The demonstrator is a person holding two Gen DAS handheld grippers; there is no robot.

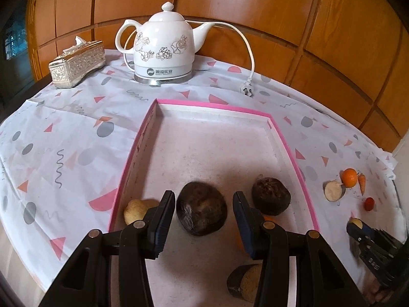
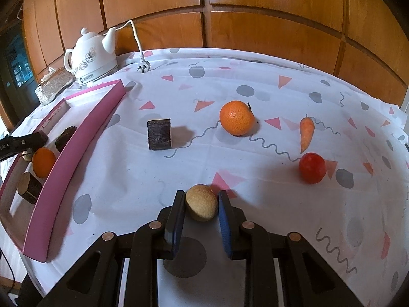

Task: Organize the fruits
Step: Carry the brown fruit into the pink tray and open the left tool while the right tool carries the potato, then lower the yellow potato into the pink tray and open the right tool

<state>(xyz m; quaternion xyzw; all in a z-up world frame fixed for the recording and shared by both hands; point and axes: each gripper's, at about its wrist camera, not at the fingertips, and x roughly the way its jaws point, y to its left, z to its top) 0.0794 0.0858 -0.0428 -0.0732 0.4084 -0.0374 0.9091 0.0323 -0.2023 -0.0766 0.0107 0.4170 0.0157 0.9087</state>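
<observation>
Left wrist: pink tray rim [image 1: 286, 138] rightward

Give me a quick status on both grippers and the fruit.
Right gripper shut on tan fruit. Left gripper open over pink tray, dark fruit between fingers. Nothing blocking.
</observation>
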